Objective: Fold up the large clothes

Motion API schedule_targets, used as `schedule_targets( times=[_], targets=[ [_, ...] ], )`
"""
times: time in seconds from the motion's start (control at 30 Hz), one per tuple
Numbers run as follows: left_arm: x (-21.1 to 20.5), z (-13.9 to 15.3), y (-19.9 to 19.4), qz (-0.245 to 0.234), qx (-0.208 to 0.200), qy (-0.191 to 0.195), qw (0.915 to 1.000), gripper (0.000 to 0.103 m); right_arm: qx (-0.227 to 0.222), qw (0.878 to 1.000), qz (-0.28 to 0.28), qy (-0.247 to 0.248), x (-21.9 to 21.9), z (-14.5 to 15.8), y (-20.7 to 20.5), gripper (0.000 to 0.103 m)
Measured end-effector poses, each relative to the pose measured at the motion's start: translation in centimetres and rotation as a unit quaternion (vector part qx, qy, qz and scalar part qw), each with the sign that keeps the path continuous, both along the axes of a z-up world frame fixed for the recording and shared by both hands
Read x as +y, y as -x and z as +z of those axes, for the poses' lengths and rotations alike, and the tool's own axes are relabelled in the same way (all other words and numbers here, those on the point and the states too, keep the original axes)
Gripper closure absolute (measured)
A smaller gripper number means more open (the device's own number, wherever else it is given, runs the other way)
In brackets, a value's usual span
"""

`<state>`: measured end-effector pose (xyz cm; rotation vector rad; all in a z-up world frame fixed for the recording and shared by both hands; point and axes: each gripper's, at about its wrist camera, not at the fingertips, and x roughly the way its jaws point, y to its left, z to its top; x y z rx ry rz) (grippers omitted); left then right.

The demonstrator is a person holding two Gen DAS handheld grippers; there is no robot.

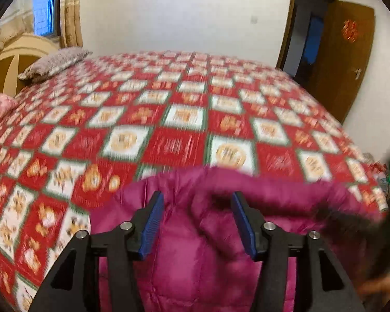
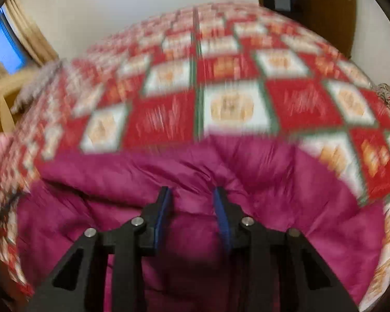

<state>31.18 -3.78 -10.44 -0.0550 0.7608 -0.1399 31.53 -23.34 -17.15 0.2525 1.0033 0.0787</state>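
Both hand-held grippers, left (image 1: 196, 223) and right (image 2: 192, 215), hang spread over the magenta jacket (image 2: 195, 171); slick padding could slip any shallow pinch.

Both fisheye views evenly lit, heavily motion-blurred.

Bedspread (image 1: 184, 104) beyond jacket (image 1: 195, 247) lies open.

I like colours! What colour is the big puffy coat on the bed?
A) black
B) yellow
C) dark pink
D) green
C: the puffy coat lying on the red-and-white checked bedspread is dark pink, seen in front of both tongs.
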Motion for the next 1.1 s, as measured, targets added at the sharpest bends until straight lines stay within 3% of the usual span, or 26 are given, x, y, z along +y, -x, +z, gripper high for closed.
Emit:
schedule_targets(
  times=[0.1,0.17,0.23,0.33,0.4,0.53,0.6,0.7,0.77,0.83,0.9,1.1],
  targets=[
    [-1.7,1.9,-1.8,-0.003,-0.025,-0.015,0.9996,0.029,-0.047,0.997,0.025,0.052,0.9,0.1,1.7,0.065],
    [-2.9,0.8,-4.2,0.002,-0.003,-0.029,0.9996,0.028,-0.055,0.995,0.034,0.083,1.7,0.0,2.0,0.065],
    [-3.3,-1.1,-5.6,0.012,0.02,-0.044,0.9988,0.028,-0.059,0.993,0.038,0.099,2.1,-0.1,2.0,0.064],
    [-3.4,-6.3,-6.0,0.028,0.059,-0.089,0.9938,0.028,-0.065,0.992,0.039,0.102,1.8,-0.2,1.9,0.063],
    [-2.8,-8.8,-5.3,0.023,0.06,-0.073,0.9953,0.025,-0.071,0.992,0.04,0.097,1.8,-0.2,2.0,0.061],
    [-2.5,-8.8,-5.3,0.025,0.057,-0.064,0.996,0.024,-0.064,0.992,0.037,0.101,2.3,0.4,2.6,0.06],
    [-2.7,-8.9,-5.2,0.025,0.056,-0.069,0.9957,0.024,-0.093,0.992,0.028,0.082,1.9,2.2,3.5,0.06],
    [-2.8,-8.8,-5.1,0.027,0.054,-0.073,0.9955,0.023,-0.122,0.988,-0.005,0.091,0.9,3.9,3.8,0.056],
    [-2.8,-8.8,-5.3,0.028,0.055,-0.072,0.9955,0.023,-0.097,0.991,-0.008,0.095,0.4,2.8,2.8,0.056],
    [-2.9,-8.8,-5.2,0.026,0.055,-0.069,0.9957,0.022,-0.041,0.995,-0.004,0.096,-0.1,-0.5,1.3,0.055],
    [-2.9,-8.8,-5.2,0.027,0.056,-0.071,0.9955,0.022,-0.054,0.995,-0.002,0.079,-0.7,-1.2,1.4,0.054],
    [-2.8,-8.9,-5.6,0.031,0.06,-0.07,0.9953,0.019,-0.067,0.994,-0.006,0.087,-0.6,-1.1,1.4,0.051]
  ],
)
